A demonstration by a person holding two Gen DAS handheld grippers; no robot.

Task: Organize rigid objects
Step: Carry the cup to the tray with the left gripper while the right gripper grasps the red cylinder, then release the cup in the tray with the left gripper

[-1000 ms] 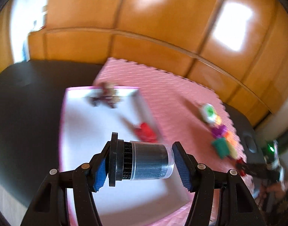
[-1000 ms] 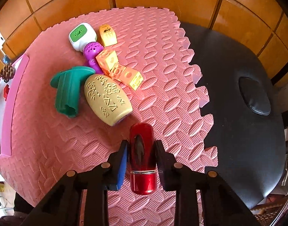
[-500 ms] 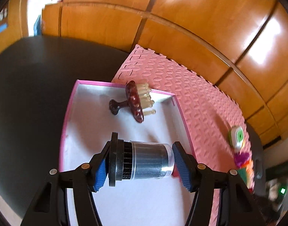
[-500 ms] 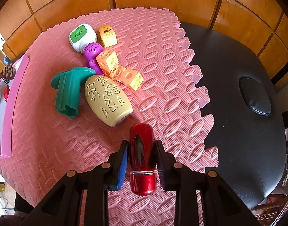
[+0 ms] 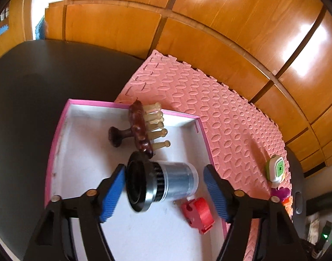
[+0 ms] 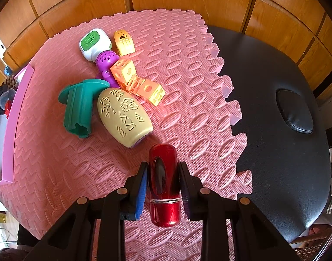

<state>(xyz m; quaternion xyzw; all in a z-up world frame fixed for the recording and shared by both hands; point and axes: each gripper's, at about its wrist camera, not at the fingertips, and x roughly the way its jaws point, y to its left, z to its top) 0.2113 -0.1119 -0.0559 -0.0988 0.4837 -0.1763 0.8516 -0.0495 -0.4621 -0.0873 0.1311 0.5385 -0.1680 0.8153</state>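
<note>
Now spreading apart, left tool (image 5: pixel 163 190) releasing the black-capped jar (image 5: pixel 161 184) into the pink-rimmed tray (image 5: pixel 57 134), beside the brown massager (image 5: pixel 142 130). Right tool (image 6: pixel 162 184) pinching the red cylinder (image 6: pixel 163 184) over pink mat (image 6: pixel 187 76), bare space lying rightward.

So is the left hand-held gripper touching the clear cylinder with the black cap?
Apart. The left wrist view shows the left hand-held gripper open, with white box floor visible between the right pad and the cylinder.
</note>
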